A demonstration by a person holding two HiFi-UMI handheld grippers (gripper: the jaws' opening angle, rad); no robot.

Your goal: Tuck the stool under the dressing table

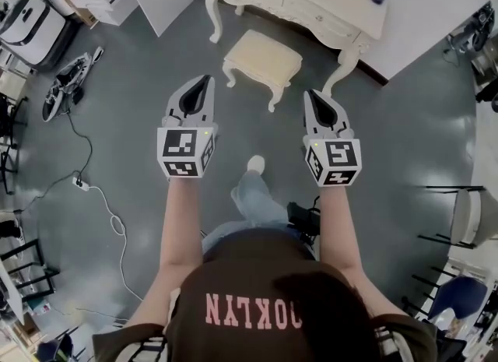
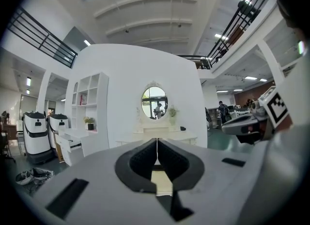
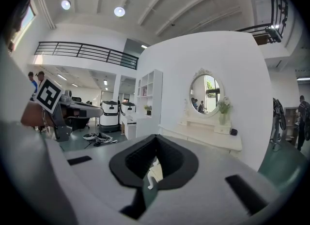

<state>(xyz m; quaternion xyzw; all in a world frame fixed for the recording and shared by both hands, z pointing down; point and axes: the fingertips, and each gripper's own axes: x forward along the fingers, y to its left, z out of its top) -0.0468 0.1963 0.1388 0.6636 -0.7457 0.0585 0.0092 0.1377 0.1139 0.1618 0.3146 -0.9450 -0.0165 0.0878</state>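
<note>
Cream and cushioned, the stool stands ahead of and between the left gripper and right gripper, both closed on nothing, just short of the dressing table; it looks light and stiff-framed, best pushed at the seat rim.

Stool, cable on grey floor
</note>
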